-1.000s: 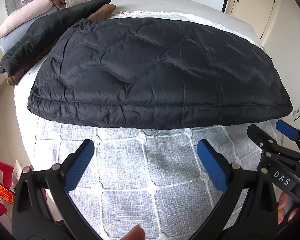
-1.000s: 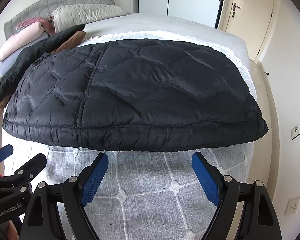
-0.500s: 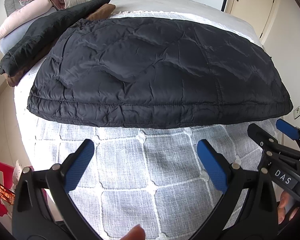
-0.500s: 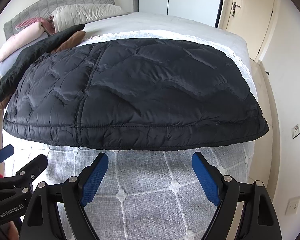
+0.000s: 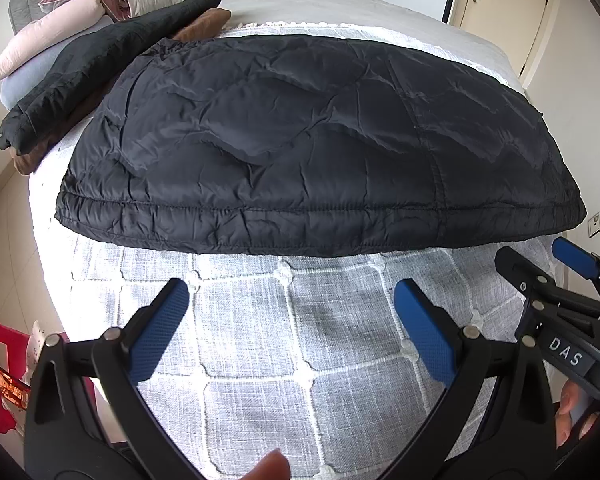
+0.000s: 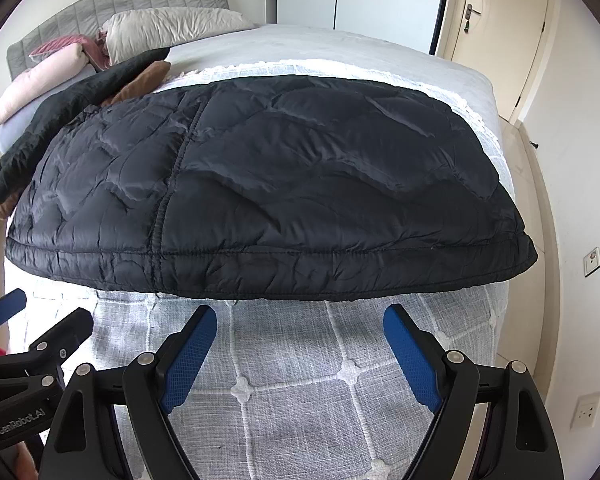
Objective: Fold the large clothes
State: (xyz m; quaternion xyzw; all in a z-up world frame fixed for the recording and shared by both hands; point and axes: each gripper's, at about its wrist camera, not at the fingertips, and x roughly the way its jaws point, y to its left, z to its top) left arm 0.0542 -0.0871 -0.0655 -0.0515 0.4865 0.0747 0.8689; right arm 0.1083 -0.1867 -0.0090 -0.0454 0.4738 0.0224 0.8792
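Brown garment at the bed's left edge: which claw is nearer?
Left. The left claw hovers open before the black jacket's hem, on the side of the brown garment; the right claw, also open, sits farther right.

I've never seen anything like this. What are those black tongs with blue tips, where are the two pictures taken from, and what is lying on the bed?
No robot here: a person holds a hand tool in each hand, each carrying a wide-angle camera that looks along its jaws. One picture comes from the left gripper, the other from the right gripper. Each also glimpses the other tool at its edge. Both stand open, holding nothing. On the bed's white quilted cover lies a black puffer jacket, spread flat for folding. Behind it are darker and brown clothes and pillows.
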